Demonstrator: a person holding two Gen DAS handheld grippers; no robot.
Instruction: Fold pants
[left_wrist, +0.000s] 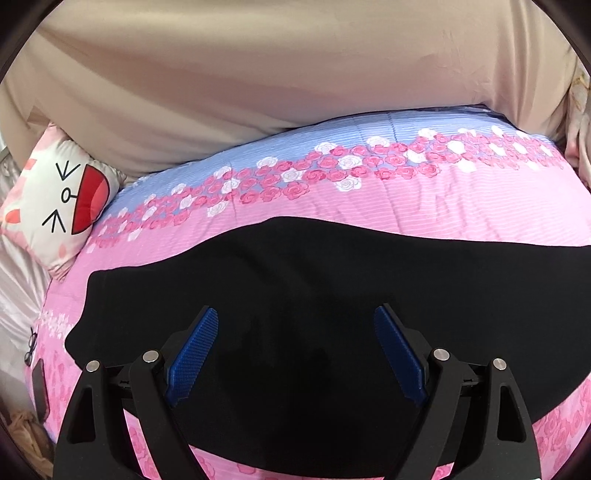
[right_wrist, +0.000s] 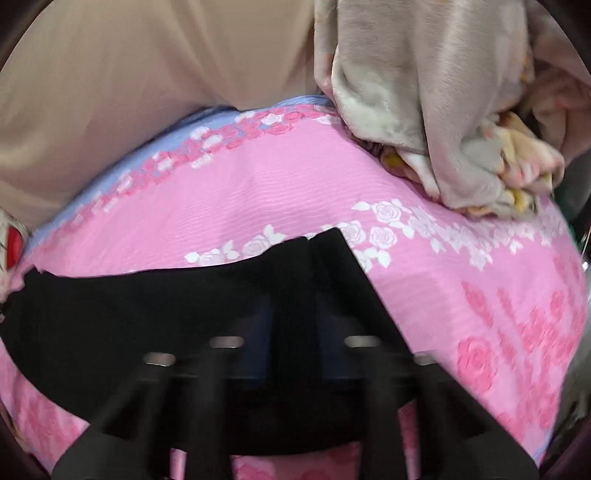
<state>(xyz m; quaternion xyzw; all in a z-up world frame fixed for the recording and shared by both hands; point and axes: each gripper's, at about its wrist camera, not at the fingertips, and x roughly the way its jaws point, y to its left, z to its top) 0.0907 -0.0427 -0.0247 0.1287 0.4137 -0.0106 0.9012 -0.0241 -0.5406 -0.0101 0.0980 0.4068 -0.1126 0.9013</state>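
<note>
Black pants lie spread flat across a pink rose-print quilt. My left gripper hovers over the middle of them, its blue pads wide apart and nothing between them. In the right wrist view, which is motion-blurred, the pants run off to the left, and one edge rises to a peak at my right gripper. That gripper is shut with black cloth pinched between its fingers. The fingertips themselves are hidden by the cloth.
A cartoon cat cushion sits at the quilt's left end, with glasses and a dark flat object by the left edge. A crumpled grey-beige blanket is heaped at the far right. Beige fabric hangs behind the bed.
</note>
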